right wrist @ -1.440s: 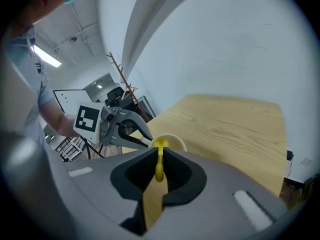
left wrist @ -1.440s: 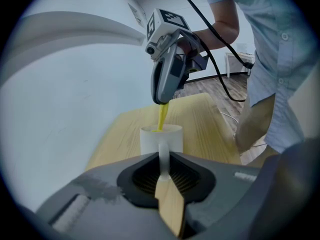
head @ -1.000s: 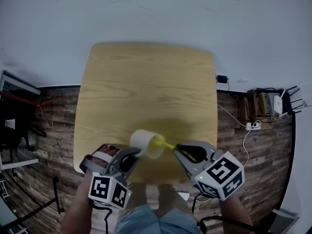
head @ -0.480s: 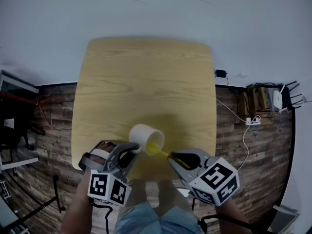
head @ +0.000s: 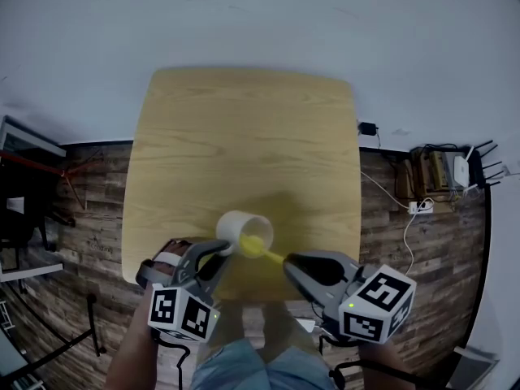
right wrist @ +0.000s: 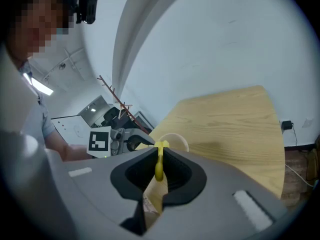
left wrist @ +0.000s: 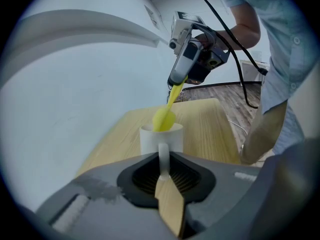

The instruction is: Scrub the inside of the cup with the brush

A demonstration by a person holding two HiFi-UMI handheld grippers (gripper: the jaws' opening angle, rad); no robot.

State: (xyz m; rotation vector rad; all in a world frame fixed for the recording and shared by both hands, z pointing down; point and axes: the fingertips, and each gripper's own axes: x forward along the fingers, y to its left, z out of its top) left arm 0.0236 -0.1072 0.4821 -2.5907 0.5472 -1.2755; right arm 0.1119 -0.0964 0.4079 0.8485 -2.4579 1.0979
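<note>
Cup is tilted over the near part of the bench, with its mouth turned toward my right tool. My left tool pinches the cup by its handle. My right tool is clamped on the thin yellow stem of the brush. The brush's head sits in the cup's mouth, just at the rim.

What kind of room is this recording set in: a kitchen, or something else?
Probably a lab or office room rather than a kitchen: a wooden table stands against a plain white wall on a wood-plank floor, with a router, a power strip and loose cables off to the right.
</note>
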